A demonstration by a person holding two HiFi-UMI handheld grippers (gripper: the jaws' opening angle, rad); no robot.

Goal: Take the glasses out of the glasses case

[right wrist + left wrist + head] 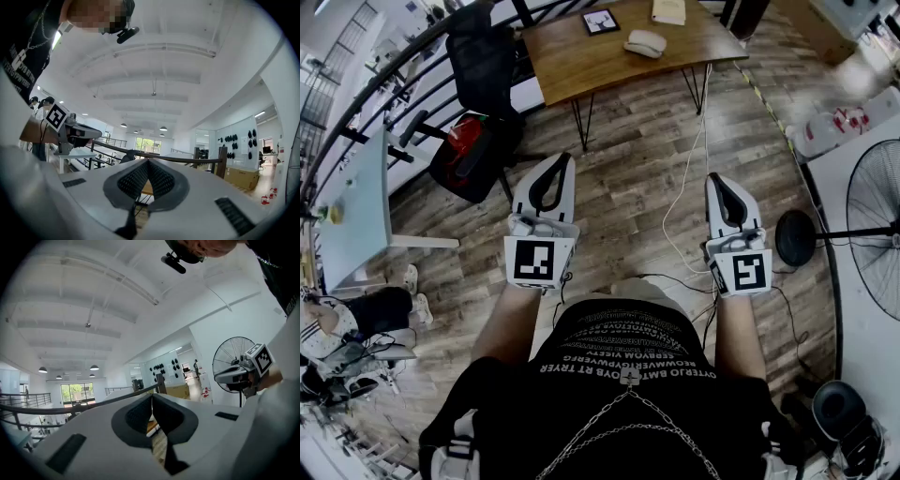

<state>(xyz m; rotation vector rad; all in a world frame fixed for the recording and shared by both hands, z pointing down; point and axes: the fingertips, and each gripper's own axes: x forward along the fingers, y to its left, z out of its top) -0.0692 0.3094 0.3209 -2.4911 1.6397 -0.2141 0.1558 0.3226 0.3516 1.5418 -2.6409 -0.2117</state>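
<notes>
Holding left gripper (564, 159) and right gripper (712, 178) at waist level in front of the body, well apart from each other, both pointing forward over plank floor (628, 187).

Left gripper: jaws closed, dark ribbed pads (137, 416) meeting at the tips, nothing clamped between.

Right gripper: jaws closed likewise, pads (133, 180) touching at the tips, nothing between.

Glasses case (645, 43): pale, oblong, rounded, lying on wooden table (581, 70) ahead, toward its far right part, well apart from both grippers. Appears shut in the head view; contents not discernible.

On the same table:
- Framed picture (600, 22), lying just left of the case.
- Pale book (668, 9), beyond the case at the far edge.

Around the table:
- Black office chair (483, 56), standing at the left end.
- Red bag (469, 141), on the floor below the chair.
- White cable (689, 183), hanging from the right edge and trailing across the floor between the grippers, nearer the right one.

Pedestal fan (872, 216): standing at far right, round base near the right gripper
</notes>
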